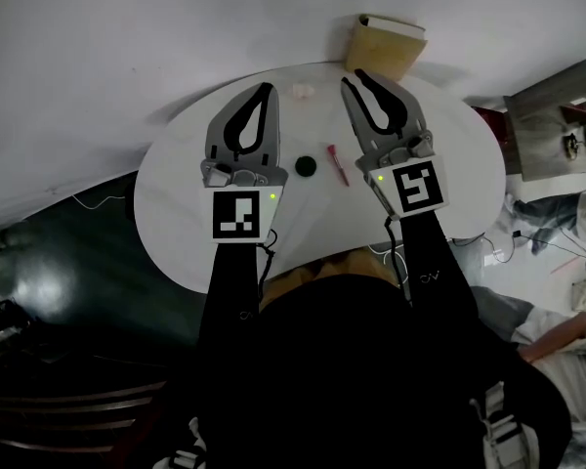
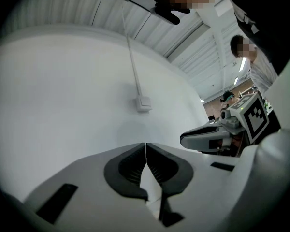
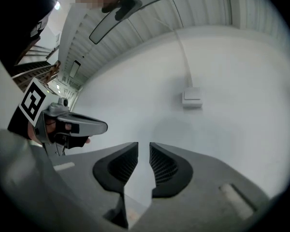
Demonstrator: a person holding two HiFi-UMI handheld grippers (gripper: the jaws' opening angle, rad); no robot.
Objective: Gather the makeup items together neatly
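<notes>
Tabletop scene with two hand-held grippers, in three views.

**Head view only.** Only this view shows the round white table (image 1: 176,213) and the makeup items. Both gripper views look along their jaws at a plain white wall, with no table in them.
- One black round compact (image 1: 306,165) lies near the table's middle.
- One slim red stick (image 1: 338,164) lies just beside it on the right, not touching it.
- One small pale pink piece (image 1: 302,91) lies near the far edge, well apart from the other two.
- One tan box (image 1: 386,45) stands at the far rim. Whether it rests on the table cannot be told.

Both grippers point away from the person. The compact and the stick show between them, and neither gripper touches an item. Two marker cubes are visible, one on each gripper.

**Left gripper view.** The left gripper (image 2: 145,144) has its jaws together, tips meeting, with nothing between them. The other gripper's side and marker cube show at the right edge, with people beyond.

**Right gripper view.** The right gripper (image 3: 144,145) has its jaws a narrow gap apart, and only bare wall shows through the gap. The left gripper shows at the left edge.

**Both gripper views.** Each shows one small wall box (image 2: 144,103) with one thin conduit (image 2: 133,62) running up from it. The head view shows neither.
</notes>
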